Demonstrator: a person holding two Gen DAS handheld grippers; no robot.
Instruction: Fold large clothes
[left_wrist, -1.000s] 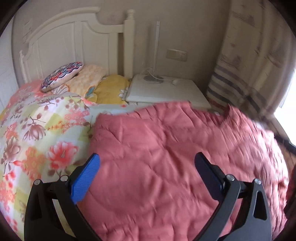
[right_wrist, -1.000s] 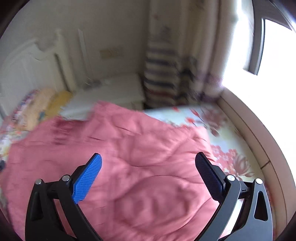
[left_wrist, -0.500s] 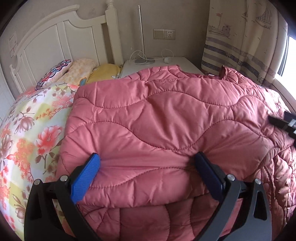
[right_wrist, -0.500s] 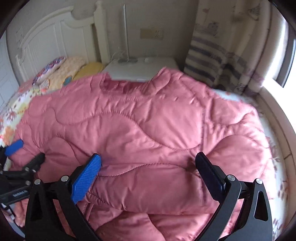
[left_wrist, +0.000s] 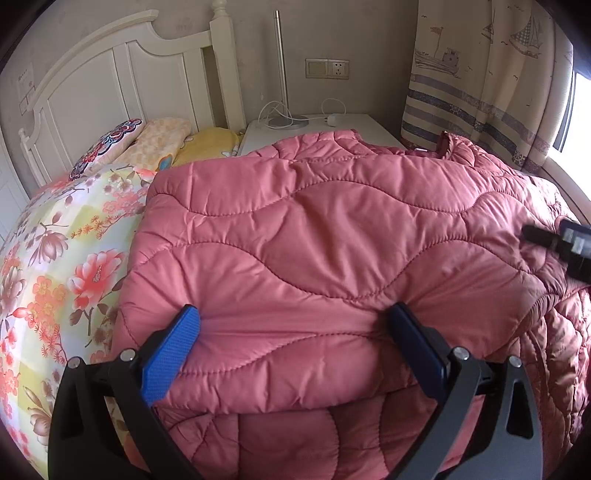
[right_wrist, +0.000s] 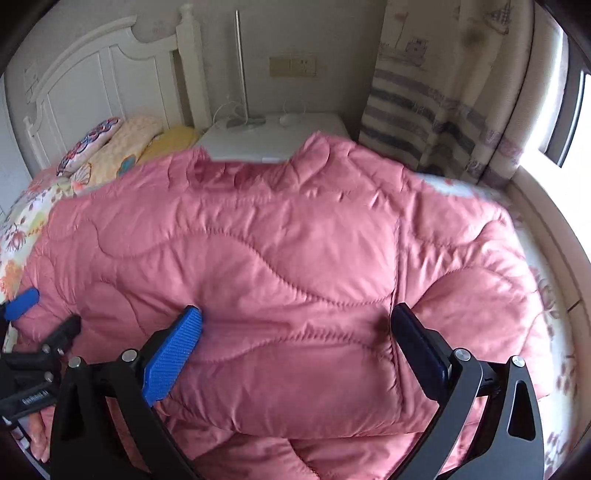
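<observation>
Crowding the nightstand (left_wrist: 362, 127), the pink coat (left_wrist: 332, 236) (folded) lies between both tools' spread fingers.

The pink quilted coat (left_wrist: 332, 258) is now lying folded over on the floral bed cover (left_wrist: 55, 258), its doubled edge reaching both cameras, where a second ago it was blurring in mid-swing. The left gripper (left_wrist: 295, 332) and right gripper (right_wrist: 295, 332) are pressing wide-spread fingers against that fold.

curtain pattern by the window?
Cream curtain with sailing boats above blue-grey horizontal stripes; sharpest in the left wrist view.
</observation>
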